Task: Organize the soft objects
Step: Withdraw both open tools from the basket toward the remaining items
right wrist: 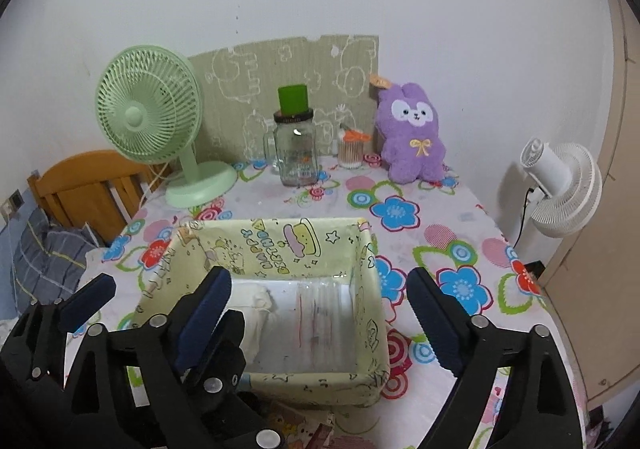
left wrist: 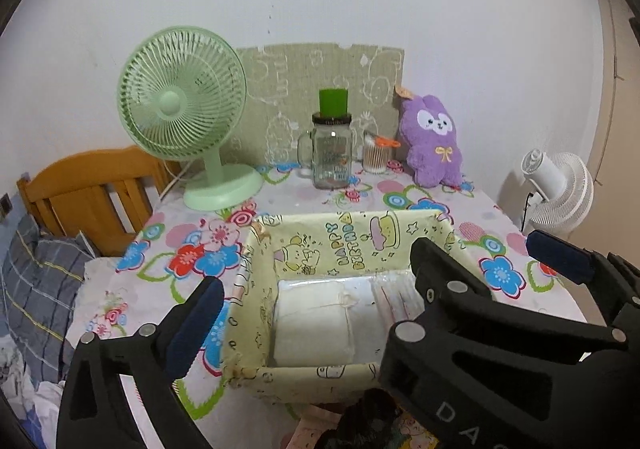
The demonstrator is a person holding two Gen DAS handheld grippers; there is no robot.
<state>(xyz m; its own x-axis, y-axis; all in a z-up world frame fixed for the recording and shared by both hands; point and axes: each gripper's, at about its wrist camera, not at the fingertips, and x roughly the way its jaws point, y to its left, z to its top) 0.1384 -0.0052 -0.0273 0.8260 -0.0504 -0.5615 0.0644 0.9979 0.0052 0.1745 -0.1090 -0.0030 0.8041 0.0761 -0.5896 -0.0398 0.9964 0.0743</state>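
A pale yellow fabric box (left wrist: 312, 381) (right wrist: 320, 385) with cartoon print stands on the flowered tablecloth, near the front. Inside lie a white folded soft pack (left wrist: 312, 325) (right wrist: 256, 295) and a clear plastic bag (left wrist: 396, 293) (right wrist: 316, 313) with pink lines. A purple plush rabbit (left wrist: 432, 145) (right wrist: 412, 141) leans on the wall at the back right. My left gripper (left wrist: 320, 285) hovers open over the box's near side, nothing between its fingers. My right gripper (right wrist: 320, 277) is open above the box too, empty. The two grippers stand close side by side and their inner fingers overlap in both views.
At the back stand a green desk fan (left wrist: 180, 101), a glass jar mug (left wrist: 332, 157) with a green cup on top and a cotton swab tub (left wrist: 376, 157). A white fan (left wrist: 560, 193) is off the table's right side, a wooden headboard (left wrist: 88, 189) at the left. Dark and printed items (left wrist: 372, 421) lie at the near edge.
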